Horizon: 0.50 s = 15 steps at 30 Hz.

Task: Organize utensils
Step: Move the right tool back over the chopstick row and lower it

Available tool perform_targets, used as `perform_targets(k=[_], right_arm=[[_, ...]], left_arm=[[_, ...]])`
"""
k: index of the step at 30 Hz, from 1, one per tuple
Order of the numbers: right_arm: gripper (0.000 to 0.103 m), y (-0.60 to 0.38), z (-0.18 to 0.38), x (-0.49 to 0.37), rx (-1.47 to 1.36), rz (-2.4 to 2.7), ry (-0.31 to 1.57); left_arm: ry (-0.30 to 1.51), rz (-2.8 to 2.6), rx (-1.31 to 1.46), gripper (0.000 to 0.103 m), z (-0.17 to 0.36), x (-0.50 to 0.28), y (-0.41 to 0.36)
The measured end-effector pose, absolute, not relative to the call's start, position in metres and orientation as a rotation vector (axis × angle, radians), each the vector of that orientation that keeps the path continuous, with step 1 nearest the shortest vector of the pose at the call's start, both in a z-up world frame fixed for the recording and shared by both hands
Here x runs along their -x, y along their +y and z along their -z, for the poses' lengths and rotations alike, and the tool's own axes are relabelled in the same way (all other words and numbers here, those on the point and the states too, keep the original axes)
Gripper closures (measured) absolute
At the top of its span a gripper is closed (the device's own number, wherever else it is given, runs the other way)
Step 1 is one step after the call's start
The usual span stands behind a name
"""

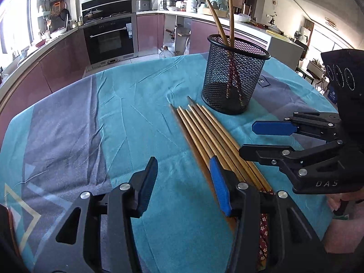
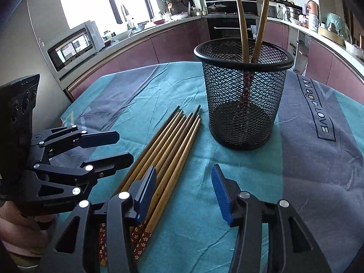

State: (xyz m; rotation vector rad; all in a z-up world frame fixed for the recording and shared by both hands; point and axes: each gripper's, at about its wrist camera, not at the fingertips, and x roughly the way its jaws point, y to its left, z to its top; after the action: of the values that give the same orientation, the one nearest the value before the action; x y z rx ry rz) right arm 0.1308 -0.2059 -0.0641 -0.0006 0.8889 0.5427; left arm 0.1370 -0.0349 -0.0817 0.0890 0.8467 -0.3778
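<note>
Several wooden chopsticks (image 1: pixel 204 134) with red flowered ends lie side by side on the teal tablecloth, also in the right wrist view (image 2: pixel 168 152). A black mesh holder (image 1: pixel 234 77) stands just beyond their tips with two chopsticks upright in it; it also shows in the right wrist view (image 2: pixel 243 100). My left gripper (image 1: pixel 184 173) is open and empty, its right finger over the chopsticks' near half. My right gripper (image 2: pixel 184 182) is open and empty, its left finger over the same bundle. Each gripper shows in the other's view, the right one (image 1: pixel 257 138) and the left one (image 2: pixel 122 147).
The tablecloth (image 1: pixel 95 122) is wrinkled, with grey patches and printed lettering (image 2: pixel 318 109) to the right of the holder. Kitchen counters, an oven (image 1: pixel 109 41) and a microwave (image 2: pixel 72 45) stand beyond the table's far edge.
</note>
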Motion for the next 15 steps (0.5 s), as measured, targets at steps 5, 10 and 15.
perform_targets(k=[5, 10, 15], right_arm=[[0.058, -0.2040, 0.0724, -0.1230, 0.032, -0.510, 0.890], [0.059, -0.2028, 0.0737, -0.1225, 0.045, -0.492, 0.890], [0.059, -0.2039, 0.0738, -0.1214, 0.055, -0.489, 0.887]], left_arm=[[0.855, 0.379, -0.100, 0.056, 0.0853, -0.1357, -0.0387], [0.862, 0.383, -0.104, 0.056, 0.0871, -0.1360, -0.0422], [0.868, 0.377, -0.105, 0.056, 0.0893, -0.1360, -0.0428]])
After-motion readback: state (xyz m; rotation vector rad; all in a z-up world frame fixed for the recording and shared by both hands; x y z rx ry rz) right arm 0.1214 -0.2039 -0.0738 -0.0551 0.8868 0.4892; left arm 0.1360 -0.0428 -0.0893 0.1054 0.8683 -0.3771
